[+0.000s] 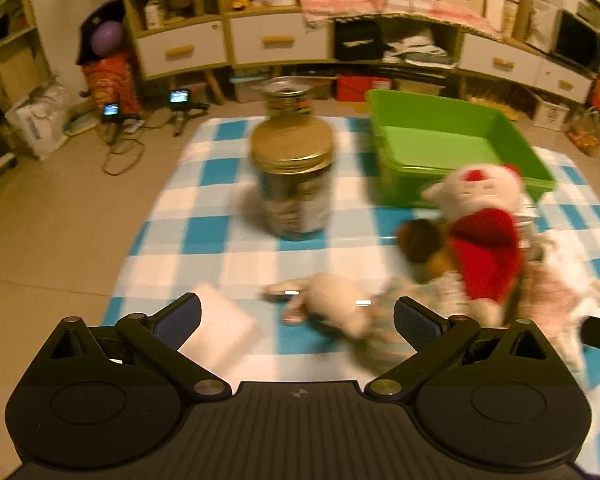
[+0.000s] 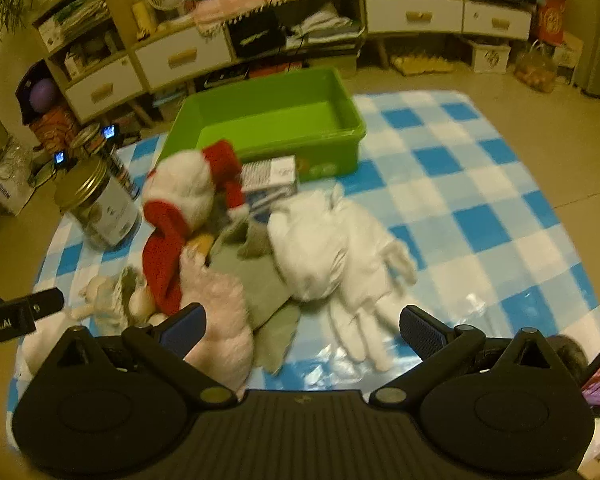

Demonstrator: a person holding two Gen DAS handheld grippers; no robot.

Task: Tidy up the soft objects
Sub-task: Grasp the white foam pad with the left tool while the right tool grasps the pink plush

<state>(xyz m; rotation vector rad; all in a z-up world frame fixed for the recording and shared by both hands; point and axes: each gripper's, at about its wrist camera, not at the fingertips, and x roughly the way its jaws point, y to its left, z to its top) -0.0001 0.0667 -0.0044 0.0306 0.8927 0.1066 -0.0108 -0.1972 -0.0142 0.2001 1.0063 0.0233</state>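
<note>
A pile of soft toys lies on the blue-and-white checked mat [image 2: 460, 184]. A white plush with a red cape [image 1: 480, 224] [image 2: 180, 208] stands at its top. A small beige plush [image 1: 332, 308] [image 2: 100, 292], a pink plush [image 2: 224, 316], a grey-green cloth [image 2: 260, 280] and a white plush [image 2: 340, 256] lie around it. An empty green bin [image 1: 452, 148] [image 2: 268, 124] sits behind the pile. My left gripper [image 1: 296, 320] is open above the beige plush. My right gripper [image 2: 300, 328] is open above the pile's near edge. Both hold nothing.
A glass jar with a gold lid [image 1: 292, 176] [image 2: 96, 204] stands on the mat left of the bin. A white flat box [image 1: 220, 328] lies near my left finger. A small box [image 2: 270, 176] leans by the bin. Cabinets line the back wall.
</note>
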